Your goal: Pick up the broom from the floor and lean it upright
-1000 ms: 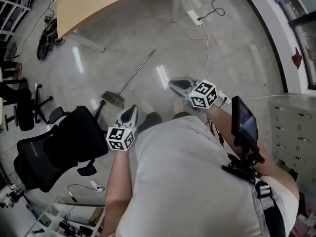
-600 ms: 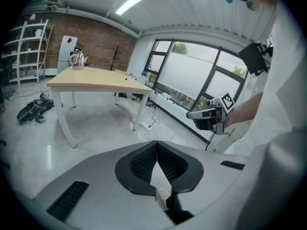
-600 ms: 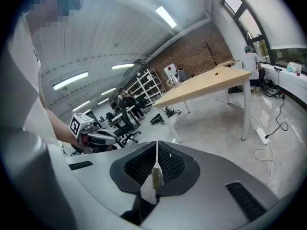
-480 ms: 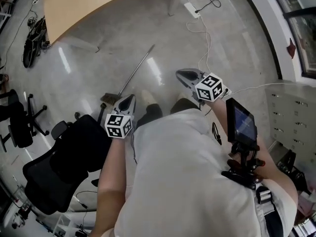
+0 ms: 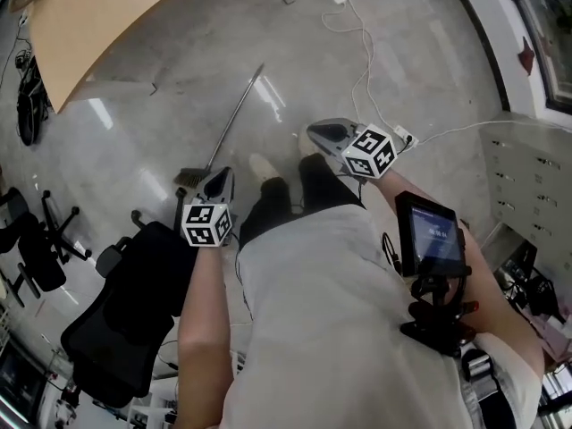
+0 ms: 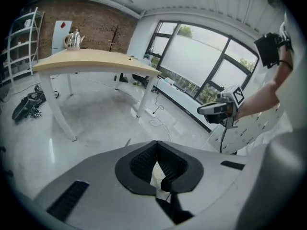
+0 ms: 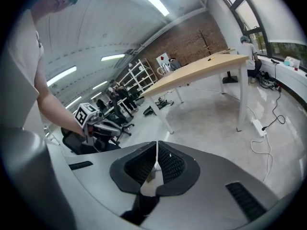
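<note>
Holding both arms out front, angled down, left gripper [image 5: 221, 179] clenched empty by the broom [image 5: 228, 123] head, right gripper [image 5: 319, 133] clenched empty too, broom flat on floor [image 5: 161, 96].

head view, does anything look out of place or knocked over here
Yes: the broom lies flat on the floor instead of standing, its handle angled toward the table. A white cable also trails loose across the floor.
</note>
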A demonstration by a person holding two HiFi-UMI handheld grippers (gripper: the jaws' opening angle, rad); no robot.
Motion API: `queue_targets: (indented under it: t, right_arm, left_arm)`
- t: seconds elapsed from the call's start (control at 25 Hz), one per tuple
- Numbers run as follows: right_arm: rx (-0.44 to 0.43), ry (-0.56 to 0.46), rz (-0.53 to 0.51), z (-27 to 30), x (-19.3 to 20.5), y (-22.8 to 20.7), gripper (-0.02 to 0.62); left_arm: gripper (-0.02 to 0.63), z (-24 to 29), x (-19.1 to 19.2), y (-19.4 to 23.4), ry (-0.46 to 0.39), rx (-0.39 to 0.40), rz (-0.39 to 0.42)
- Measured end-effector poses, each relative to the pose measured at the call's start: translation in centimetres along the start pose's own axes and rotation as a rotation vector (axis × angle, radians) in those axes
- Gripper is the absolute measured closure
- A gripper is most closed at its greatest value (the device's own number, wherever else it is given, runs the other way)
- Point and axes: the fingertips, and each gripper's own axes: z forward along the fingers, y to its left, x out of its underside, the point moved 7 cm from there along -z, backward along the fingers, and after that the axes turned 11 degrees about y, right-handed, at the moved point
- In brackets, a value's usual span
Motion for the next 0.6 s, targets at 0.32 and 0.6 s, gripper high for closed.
queue_targets:
  t: [0.32, 0.6]
  right_arm:
    - [-0.012, 0.061, -0.048, 3.1, 1.2, -6.4, 0.575]
    - [-0.042, 0.079, -0.111, 9.3, 3.4, -10.7, 0.575]
  left_arm:
    - [0.598, 7.0, 0.5, 3.3, 0.084, -0.019, 0.047]
    - [0.598, 14.1, 2.1, 5.5, 0.158, -0.008, 0.164]
